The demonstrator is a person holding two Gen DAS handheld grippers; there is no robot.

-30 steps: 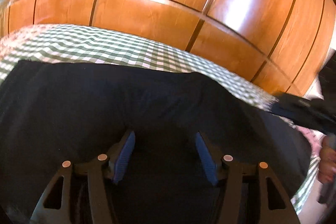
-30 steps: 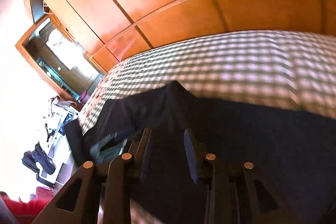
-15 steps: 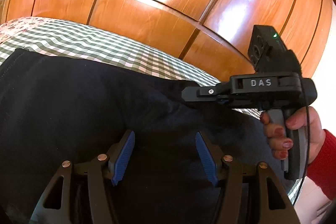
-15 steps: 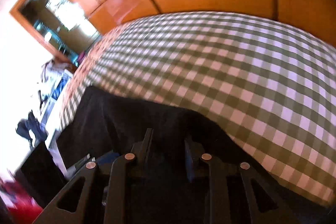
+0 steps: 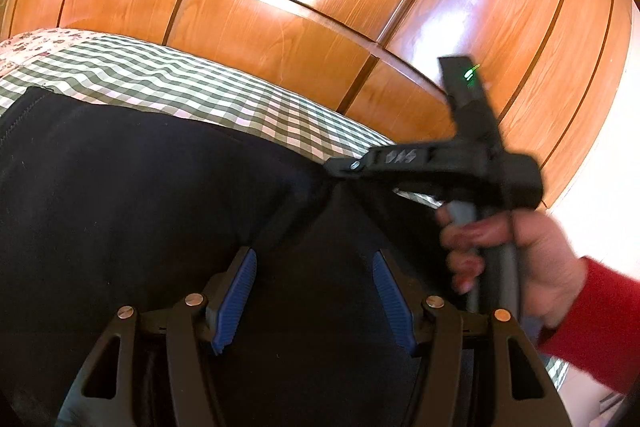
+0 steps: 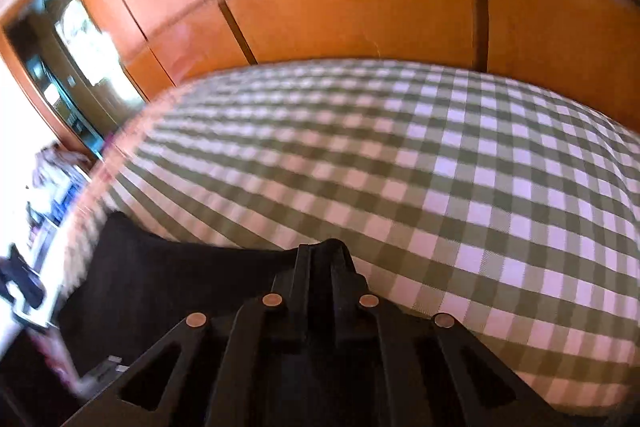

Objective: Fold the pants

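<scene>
Pants [image 5: 132,211] are spread dark on the checked bedcover [image 6: 460,163]. Nothing is gripped by the widely parted left gripper [image 5: 314,297] above them. Farther, their edge is pinched by the right gripper [image 6: 322,255], just closed.

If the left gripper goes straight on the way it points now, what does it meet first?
Most likely the dark pants: the left gripper hangs open over them, angled down, with nothing between its fingers and the cloth. The right gripper stands off to the side. Depth is unclear.
</scene>
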